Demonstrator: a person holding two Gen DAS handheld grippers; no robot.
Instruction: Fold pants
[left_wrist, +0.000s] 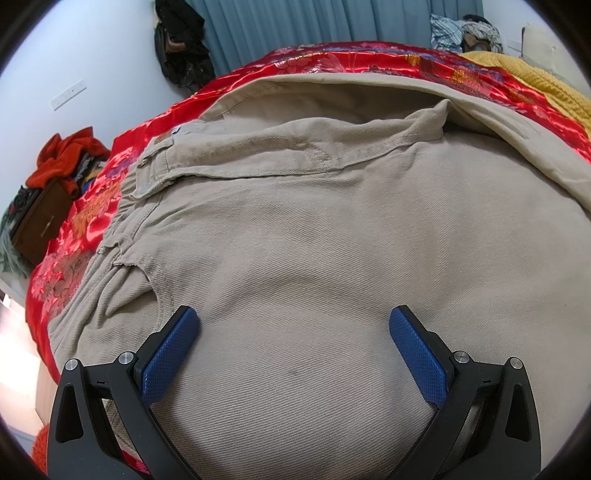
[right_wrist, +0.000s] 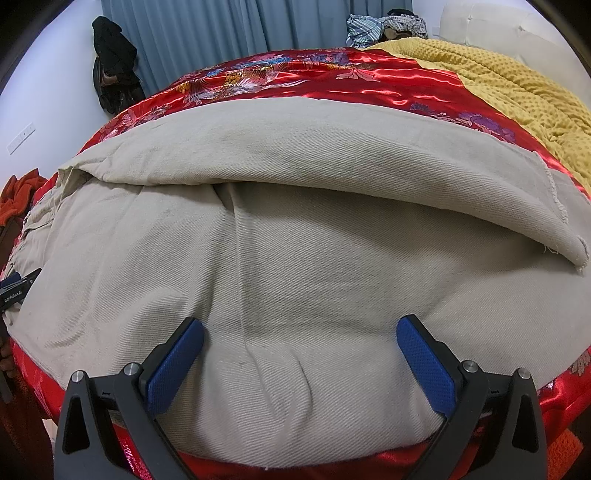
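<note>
Beige pants (left_wrist: 332, 229) lie spread on a red satin bedspread (left_wrist: 96, 206). In the left wrist view the waistband and pocket (left_wrist: 159, 166) are at the left, and the far leg lies partly folded over the near one. My left gripper (left_wrist: 295, 321) is open and empty, low over the seat area. In the right wrist view the pants' legs (right_wrist: 295, 258) fill the frame, with the far leg's hem (right_wrist: 576, 251) at the right. My right gripper (right_wrist: 301, 328) is open and empty, just above the near leg. The left gripper's body (right_wrist: 14, 288) shows at the left edge.
A yellow knitted blanket (right_wrist: 517, 92) covers the bed's far right. Blue curtains (right_wrist: 221, 33) hang behind, with dark bags (right_wrist: 114, 66) on the wall. Clothes (right_wrist: 384, 26) are piled beyond the bed. Orange clothes (left_wrist: 66, 158) sit on a brown cabinet (left_wrist: 40, 221) at the left.
</note>
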